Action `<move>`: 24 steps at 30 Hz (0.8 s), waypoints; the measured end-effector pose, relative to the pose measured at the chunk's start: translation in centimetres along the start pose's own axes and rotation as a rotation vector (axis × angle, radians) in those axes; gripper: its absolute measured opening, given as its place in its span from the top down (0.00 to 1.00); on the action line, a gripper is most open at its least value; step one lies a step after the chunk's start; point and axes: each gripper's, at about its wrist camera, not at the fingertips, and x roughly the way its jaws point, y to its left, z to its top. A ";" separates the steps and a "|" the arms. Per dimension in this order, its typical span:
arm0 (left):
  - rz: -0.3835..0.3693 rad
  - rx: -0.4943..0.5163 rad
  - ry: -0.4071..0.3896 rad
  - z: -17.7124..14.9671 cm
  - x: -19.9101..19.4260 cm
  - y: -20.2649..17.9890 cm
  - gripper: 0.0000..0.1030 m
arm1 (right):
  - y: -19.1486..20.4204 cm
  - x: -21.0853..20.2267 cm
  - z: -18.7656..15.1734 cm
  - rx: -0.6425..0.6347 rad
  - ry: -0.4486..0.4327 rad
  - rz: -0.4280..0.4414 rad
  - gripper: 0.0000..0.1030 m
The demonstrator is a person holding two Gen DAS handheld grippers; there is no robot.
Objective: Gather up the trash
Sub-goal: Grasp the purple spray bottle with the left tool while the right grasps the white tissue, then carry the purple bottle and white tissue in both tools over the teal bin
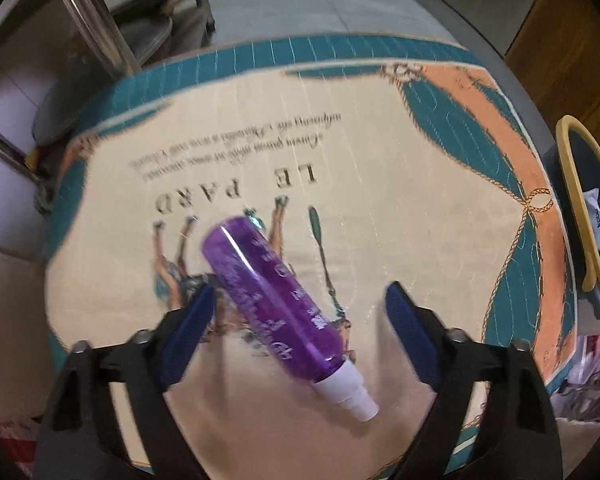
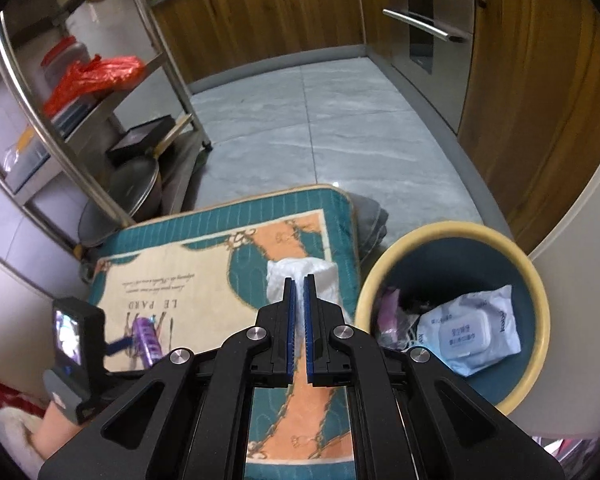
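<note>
In the left wrist view, the left gripper (image 1: 300,312) was seen with its blue fingers (image 1: 196,320) spread wide, and a purple spray bottle (image 1: 272,296) was found lying on its side between them at the centre of the frame, white nozzle toward the lower right; contact between pads and bottle could not be made out. The bottle rested on a printed mat (image 1: 380,208) lettered "LE PARD", spread over the grey tiled floor (image 1: 320,4). At the right edge of that frame a yellow-rimmed bin (image 1: 572,168) was partly seen. In the right wrist view, the right gripper (image 2: 299,288) was shown nearly closed at mid-frame, a white crumpled plastic wrapper (image 2: 300,270) pinched between its pads above the mat's right border. Just to the right of it, the bin (image 2: 540,292) was seen to hold a wet-wipes pack (image 2: 468,332) and other scraps. A metal rack (image 2: 80,92) occupied the upper left.
</note>
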 end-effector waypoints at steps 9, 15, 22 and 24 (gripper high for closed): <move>0.005 0.070 -0.002 0.4 0.3 -1.5 0.69 | -1.3 -0.6 0.0 0.014 -0.011 -0.011 0.95; -0.073 0.179 -0.107 0.2 -2.6 -4.1 0.69 | -1.1 -0.7 -0.1 0.008 -0.014 -0.021 0.95; -0.206 0.217 -0.229 1.5 -6.1 -7.9 0.69 | -1.6 -1.0 -0.4 -0.003 -0.022 -0.050 0.95; -0.230 0.254 -0.255 1.5 -6.9 -9.6 0.69 | -2.0 -1.3 -0.6 -0.009 -0.025 -0.065 0.95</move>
